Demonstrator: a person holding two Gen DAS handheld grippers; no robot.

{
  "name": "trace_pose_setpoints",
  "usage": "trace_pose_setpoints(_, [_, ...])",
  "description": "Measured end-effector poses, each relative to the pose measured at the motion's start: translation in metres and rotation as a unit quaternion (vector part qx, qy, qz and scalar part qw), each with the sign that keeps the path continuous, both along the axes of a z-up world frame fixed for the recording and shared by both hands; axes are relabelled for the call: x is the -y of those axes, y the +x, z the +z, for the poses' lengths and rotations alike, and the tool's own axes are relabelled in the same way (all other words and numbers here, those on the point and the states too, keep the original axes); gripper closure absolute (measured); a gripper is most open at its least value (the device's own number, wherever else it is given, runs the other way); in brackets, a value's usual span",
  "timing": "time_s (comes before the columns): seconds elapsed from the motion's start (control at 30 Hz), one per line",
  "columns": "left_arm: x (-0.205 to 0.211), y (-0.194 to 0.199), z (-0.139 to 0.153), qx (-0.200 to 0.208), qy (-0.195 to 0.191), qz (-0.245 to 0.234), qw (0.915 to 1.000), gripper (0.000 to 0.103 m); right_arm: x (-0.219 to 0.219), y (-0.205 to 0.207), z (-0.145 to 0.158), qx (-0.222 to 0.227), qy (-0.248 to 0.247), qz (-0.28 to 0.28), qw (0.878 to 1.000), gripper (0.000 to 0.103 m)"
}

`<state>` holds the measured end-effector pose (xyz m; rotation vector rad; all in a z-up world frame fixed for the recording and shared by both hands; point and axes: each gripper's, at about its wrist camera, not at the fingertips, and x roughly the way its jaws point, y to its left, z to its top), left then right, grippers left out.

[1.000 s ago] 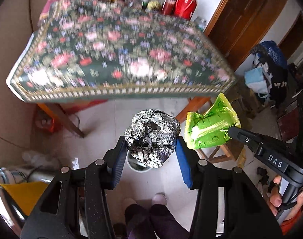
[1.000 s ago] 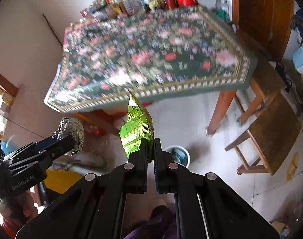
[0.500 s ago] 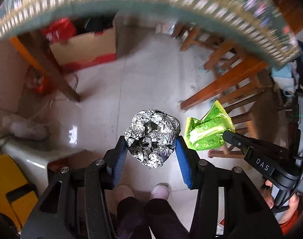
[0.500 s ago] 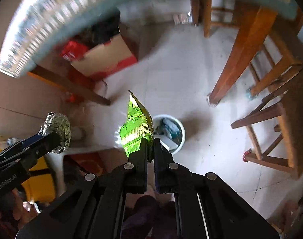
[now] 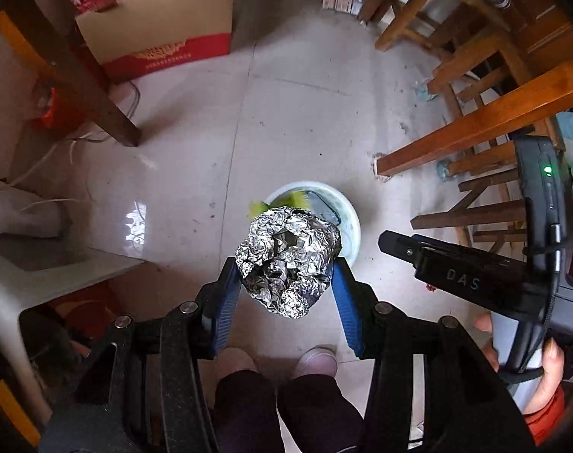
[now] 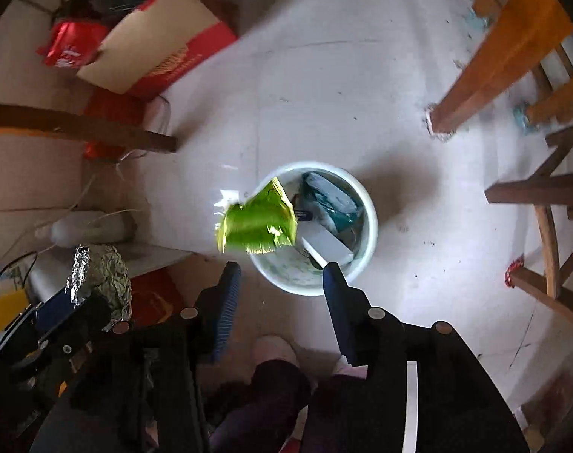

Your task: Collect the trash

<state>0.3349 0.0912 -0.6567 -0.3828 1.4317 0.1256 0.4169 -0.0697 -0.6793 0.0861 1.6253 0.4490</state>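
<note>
A crumpled foil ball point(image 5: 288, 260) sits between the blue pads of my left gripper point(image 5: 284, 270), which is shut on it, pointing down above a white bin point(image 5: 352, 222) on the floor. In the right wrist view the foil ball point(image 6: 103, 279) shows at lower left. My right gripper point(image 6: 280, 273) has its jaws opening, with nothing between them. A green wrapper point(image 6: 260, 221), blurred, is loose in the air just beyond the fingers, over the left rim of the white bin point(image 6: 367, 204). The bin holds a teal packet point(image 6: 329, 202) and a white piece.
A cardboard box point(image 5: 154, 26) with a red band stands under the table, beside a dark table leg point(image 5: 79, 79). Wooden table and stool legs point(image 5: 486, 124) crowd the right. A white low stool point(image 5: 41, 268) is at left. The person's feet point(image 5: 278, 362) are near the bin.
Both grippers have dropped from table height to just above the floor bin. The right gripper let go of the green wrapper, which now falls toward the bin. The left still holds the foil.
</note>
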Motion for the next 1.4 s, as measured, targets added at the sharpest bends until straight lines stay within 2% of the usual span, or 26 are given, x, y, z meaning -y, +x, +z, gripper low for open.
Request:
trace_pose_setpoints(0.3, [0.028, 0.023, -0.035, -0.035, -0.025, -0.035, 0.9985, 0.052, 0.024, -0.002, 0.020, 0.025, -0.032, 0.001, 0.999, 0.061])
trace_pose_setpoints(0.4, [0.036, 0.030, -0.045, -0.074, -0.031, -0.039, 0.9960, 0.049, 0.032, 0.000, 0.035, 0.036, -0.037, 0.004, 0.999, 0.061])
trace_pose_setpoints(0.5, [0.040, 0.031, -0.037, -0.082, -0.033, -0.037, 0.9954, 0.049, 0.039, 0.003, 0.046, 0.044, -0.033, 0.000, 0.998, 0.061])
trace_pose_setpoints(0.6, [0.043, 0.030, -0.014, -0.077, -0.023, -0.041, 0.9959, 0.049, 0.044, 0.002, 0.074, 0.050, -0.026, -0.008, 0.998, 0.061])
trace_pose_setpoints(0.73, [0.049, 0.029, 0.033, -0.063, -0.012, -0.048, 0.9968, 0.049, 0.048, -0.003, 0.118, 0.063, -0.008, -0.012, 0.998, 0.061])
trace_pose_setpoints(0.87, [0.053, 0.022, 0.100, -0.030, -0.006, -0.050, 0.9983, 0.047, 0.050, -0.011, 0.176, 0.087, 0.001, -0.001, 0.996, 0.061])
trace_pose_setpoints(0.93, [0.055, 0.019, 0.131, -0.013, 0.003, -0.049, 0.9987, 0.039, 0.052, -0.018, 0.209, 0.101, 0.007, 0.004, 0.995, 0.061])
trace_pose_setpoints(1.13, [0.060, 0.001, 0.229, 0.029, 0.042, -0.042, 0.9978, 0.039, 0.063, -0.039, 0.294, 0.145, 0.021, 0.015, 0.989, 0.061])
trace_pose_setpoints(1.3, [0.060, -0.030, 0.328, 0.095, 0.049, -0.024, 0.9939, 0.039, 0.071, -0.063, 0.362, 0.188, 0.033, 0.019, 0.981, 0.061])
trace_pose_setpoints(1.4, [0.063, -0.058, 0.400, 0.159, 0.053, -0.023, 0.9856, 0.039, 0.077, -0.084, 0.415, 0.237, 0.042, 0.017, 0.970, 0.061])
